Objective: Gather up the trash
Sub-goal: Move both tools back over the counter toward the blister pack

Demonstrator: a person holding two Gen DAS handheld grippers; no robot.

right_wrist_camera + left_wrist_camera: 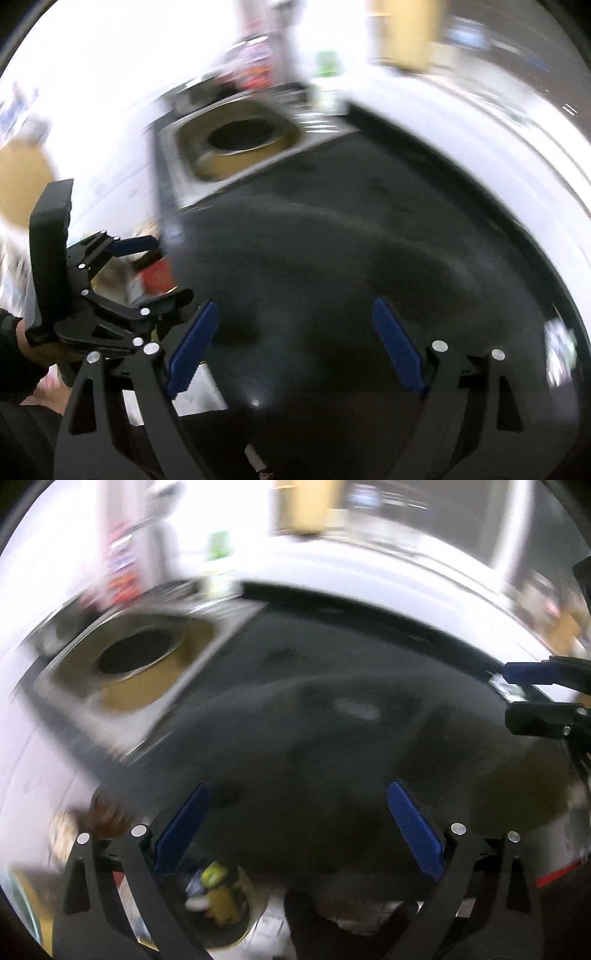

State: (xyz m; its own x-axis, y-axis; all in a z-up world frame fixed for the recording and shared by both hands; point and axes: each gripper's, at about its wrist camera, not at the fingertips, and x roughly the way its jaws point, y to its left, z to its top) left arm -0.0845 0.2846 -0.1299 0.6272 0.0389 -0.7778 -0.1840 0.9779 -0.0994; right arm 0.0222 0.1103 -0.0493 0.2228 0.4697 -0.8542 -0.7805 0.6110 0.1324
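Note:
Both views are motion-blurred. My left gripper [299, 794] is open with nothing between its blue pads, above a dark countertop [314, 720]. Below it at the frame's bottom is a round bin [251, 923] holding trash, among it a yellow can [219, 893]. My right gripper [295, 306] is also open and empty over the same countertop [332, 240]. In the right wrist view the left gripper [162, 269] shows at the left, over the bin's contents, including a red item [159, 277]. The right gripper [506, 694] shows at the right edge of the left wrist view.
A steel sink [207, 657] [177, 162] with a brownish basin and a dark round hole lies at the counter's far left. A green-labelled bottle [218, 565] [327, 74] stands behind it. A hand in a dark sleeve [14, 350] holds the left gripper.

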